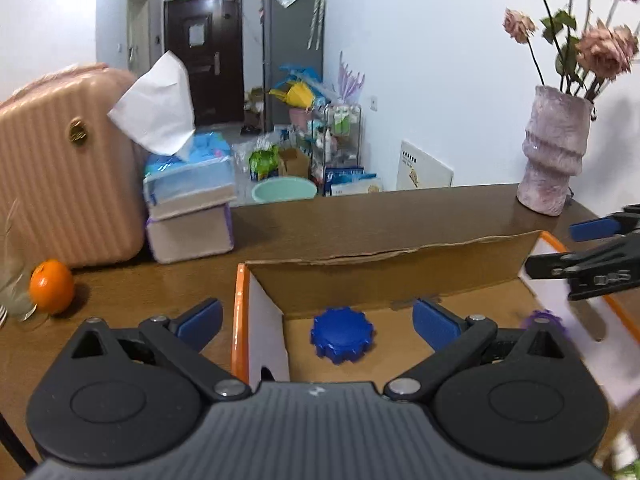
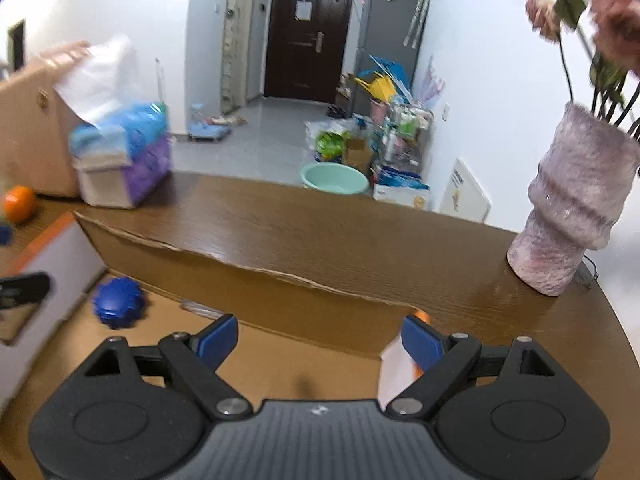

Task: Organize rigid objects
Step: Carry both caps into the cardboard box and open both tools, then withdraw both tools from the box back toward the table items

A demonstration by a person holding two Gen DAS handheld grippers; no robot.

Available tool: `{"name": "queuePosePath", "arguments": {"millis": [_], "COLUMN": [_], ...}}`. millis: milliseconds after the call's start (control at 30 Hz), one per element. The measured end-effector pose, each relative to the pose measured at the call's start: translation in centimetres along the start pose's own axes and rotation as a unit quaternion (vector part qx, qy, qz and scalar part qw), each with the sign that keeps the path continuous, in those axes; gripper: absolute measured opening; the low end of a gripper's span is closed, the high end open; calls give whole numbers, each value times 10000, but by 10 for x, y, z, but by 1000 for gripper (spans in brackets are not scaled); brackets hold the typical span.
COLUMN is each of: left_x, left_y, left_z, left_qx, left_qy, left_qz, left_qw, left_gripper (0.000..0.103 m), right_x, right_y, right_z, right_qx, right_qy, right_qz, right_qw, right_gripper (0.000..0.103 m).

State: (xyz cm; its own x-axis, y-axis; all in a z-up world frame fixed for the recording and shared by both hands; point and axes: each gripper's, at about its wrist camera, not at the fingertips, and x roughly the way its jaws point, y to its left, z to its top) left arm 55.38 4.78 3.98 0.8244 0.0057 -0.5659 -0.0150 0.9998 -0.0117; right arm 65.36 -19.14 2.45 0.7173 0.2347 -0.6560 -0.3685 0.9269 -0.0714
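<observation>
Now the blue gear (image 1: 342, 339) sits on the floor of the cardboard box (image 1: 392, 276), near its left wall. A purple thing (image 1: 544, 318) lies blurred farther right in the box. My left gripper (image 1: 318, 320) is wide apart and holds nothing. My right gripper (image 2: 319, 340) is let go too, over the box. An orange (image 1: 52, 286) rests far left on the table (image 1: 360, 216).
</observation>
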Motion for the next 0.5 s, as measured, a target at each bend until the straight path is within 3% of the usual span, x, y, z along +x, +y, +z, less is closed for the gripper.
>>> {"name": "queuePosePath", "arguments": {"millis": [100, 300, 500], "left_x": [-30, -114, -189], "left_y": [7, 7, -3], "left_z": [12, 28, 2], "left_qx": [-240, -117, 384], "left_qy": [54, -444, -846], "left_qz": [-136, -116, -139], "left_qw": [9996, 9989, 9956], "left_gripper": [103, 103, 103], "right_x": [-41, -122, -188], "right_y": [5, 5, 6], "right_z": [5, 4, -28], "right_qx": [-129, -154, 69], "right_qy": [-35, -123, -287], "right_qz": [-13, -134, -28], "right_qw": [9999, 9997, 9996], "right_gripper": [89, 93, 93]}}
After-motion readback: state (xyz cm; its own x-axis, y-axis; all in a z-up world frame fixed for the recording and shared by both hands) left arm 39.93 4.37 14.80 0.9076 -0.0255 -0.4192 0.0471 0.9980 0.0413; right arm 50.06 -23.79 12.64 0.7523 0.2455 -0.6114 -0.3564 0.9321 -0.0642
